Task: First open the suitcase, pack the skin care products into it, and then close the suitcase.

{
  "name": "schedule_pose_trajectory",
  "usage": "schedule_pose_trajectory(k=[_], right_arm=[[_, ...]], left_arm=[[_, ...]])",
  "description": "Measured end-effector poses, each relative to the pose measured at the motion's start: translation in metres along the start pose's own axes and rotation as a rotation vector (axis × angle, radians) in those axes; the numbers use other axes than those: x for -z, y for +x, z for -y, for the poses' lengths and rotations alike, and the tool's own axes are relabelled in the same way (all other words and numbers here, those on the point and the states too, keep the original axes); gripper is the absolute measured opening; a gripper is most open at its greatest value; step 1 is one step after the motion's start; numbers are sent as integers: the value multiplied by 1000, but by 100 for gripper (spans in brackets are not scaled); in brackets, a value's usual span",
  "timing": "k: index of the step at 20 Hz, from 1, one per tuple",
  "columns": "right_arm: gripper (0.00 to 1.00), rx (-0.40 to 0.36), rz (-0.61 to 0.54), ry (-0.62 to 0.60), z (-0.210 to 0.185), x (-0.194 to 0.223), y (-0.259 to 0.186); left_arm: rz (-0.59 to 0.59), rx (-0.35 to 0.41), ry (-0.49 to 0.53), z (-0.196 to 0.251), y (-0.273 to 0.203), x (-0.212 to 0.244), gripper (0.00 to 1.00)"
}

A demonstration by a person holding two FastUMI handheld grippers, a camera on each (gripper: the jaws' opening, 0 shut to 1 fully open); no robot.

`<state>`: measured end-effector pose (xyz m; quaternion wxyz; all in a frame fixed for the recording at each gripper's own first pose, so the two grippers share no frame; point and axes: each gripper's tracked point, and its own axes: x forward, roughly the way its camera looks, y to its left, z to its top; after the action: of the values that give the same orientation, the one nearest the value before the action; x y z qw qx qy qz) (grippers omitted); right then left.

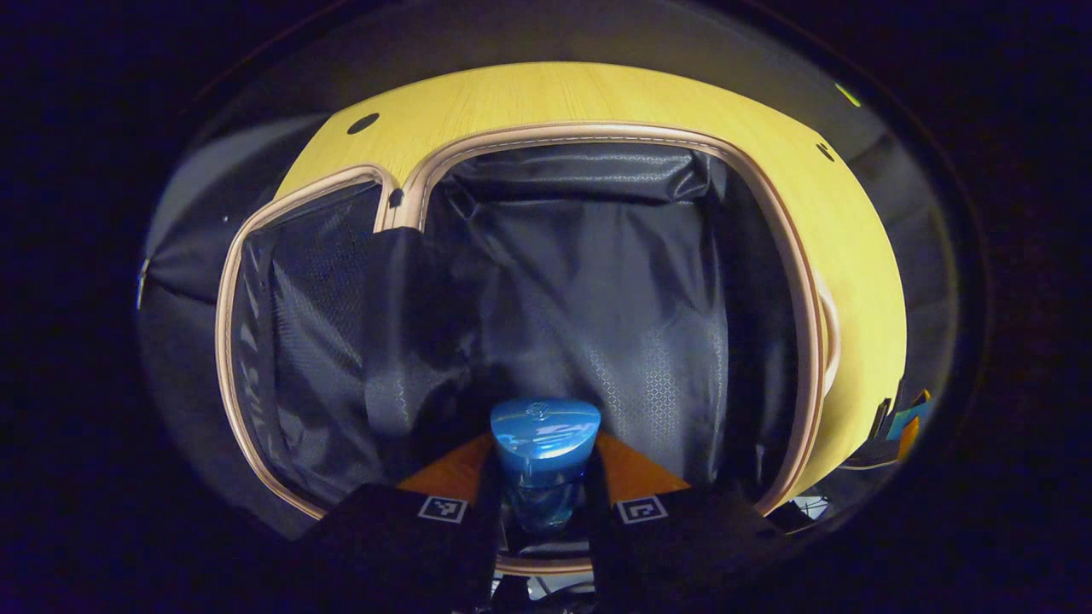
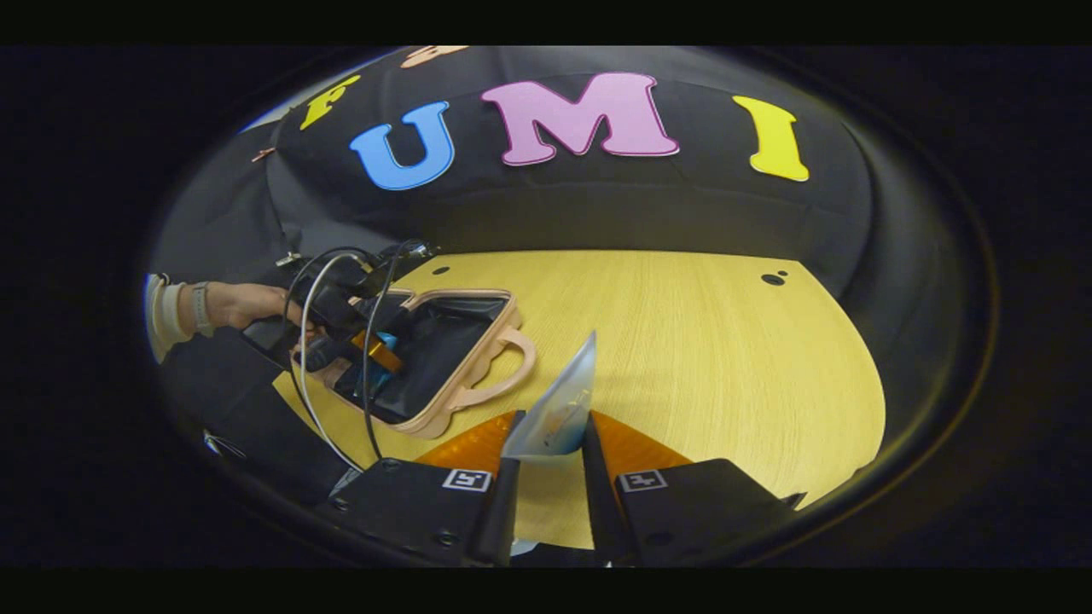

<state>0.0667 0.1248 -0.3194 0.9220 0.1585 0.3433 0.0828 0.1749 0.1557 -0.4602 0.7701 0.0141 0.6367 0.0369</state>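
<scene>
**Meanwhile, two products held at the open suitcase**

Broadly, we work over a yellow wood-grain surface (image 2: 708, 358) backed by the booth's black cloth wall (image 2: 597, 213). On its left part, in the right gripper view, lies the small open suitcase with a pale beige trim and dark fabric lining (image 2: 452, 350), its curved handle (image 2: 512, 362) pointing out over the bare wood.

From the left gripper view we look straight down into the suitcase (image 1: 597, 281): the deeper half with its quilted dark lining sits in the middle, and the lid half with a mesh pocket (image 1: 299, 341) lies to the left.

We see our left gripper (image 1: 544, 490) poised over that deeper half, its jaws closed on a blue bottle with a glossy rounded cap (image 1: 544, 435), which stands between them above the lining. The right gripper view shows the same gripper (image 2: 375, 354) over the case, with a hand (image 2: 247, 305) and trailing cables (image 2: 316, 341) behind it.

Our right gripper (image 2: 546, 477) hangs above the bare wood, just beside the suitcase's handle. Its jaws pinch a thin, pale translucent sachet (image 2: 559, 409) at its lower edge, the pointed top tilting up and to the right.
</scene>
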Motion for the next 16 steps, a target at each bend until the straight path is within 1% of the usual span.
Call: schedule_pose_trajectory(k=[1, 2, 3, 4, 5, 6, 7, 8, 9, 10, 11, 12, 14, 16], right_arm=[[39, -1, -2, -4, -4, -1, 1], [39, -4, -5, -8, -9, -1, 2], [39, -7, -7, -12, -14, -2, 4], [39, -10, -4, -14, -19, -5, 6], [39, -14, -2, -17, -24, -8, 7], [39, -19, -2, -21, -29, -10, 8], [39, -25, -1, -29, -35, -12, 11], [39, -31, 0, -39, -41, -15, 12], [39, -39, -3, -52, -48, -18, 14], [39, -51, -10, -61, -54, -19, 18], [39, -69, -17, -65, -63, -22, 22], [39, -91, -28, -59, -73, -24, 27], [39, -150, -62, -12, -101, -28, 40], [39, -192, -119, 25, -128, -27, 60]], left_arm=[[-9, 5, -18, 3, 3, 5, 51], [-15, 9, -36, 5, 7, 9, 50], [-17, 9, -53, 5, 10, 12, 58], [-16, 13, -66, 6, 14, 16, 58], [-23, 21, -79, 7, 15, 19, 63], [-14, 30, -90, 8, 13, 21, 61], [10, 45, -94, 10, 9, 19, 64], [43, 58, -89, 11, 0, 16, 73], [91, 71, -76, 12, -11, 9, 76], [168, 87, -58, 12, -24, -1, 81], [274, 108, -44, 12, -40, -15, 83], [372, 135, -34, 11, -61, -26, 89], [522, 196, -25, 7, -108, -38, 91], [594, 240, -21, -10, -141, -29, 90]])
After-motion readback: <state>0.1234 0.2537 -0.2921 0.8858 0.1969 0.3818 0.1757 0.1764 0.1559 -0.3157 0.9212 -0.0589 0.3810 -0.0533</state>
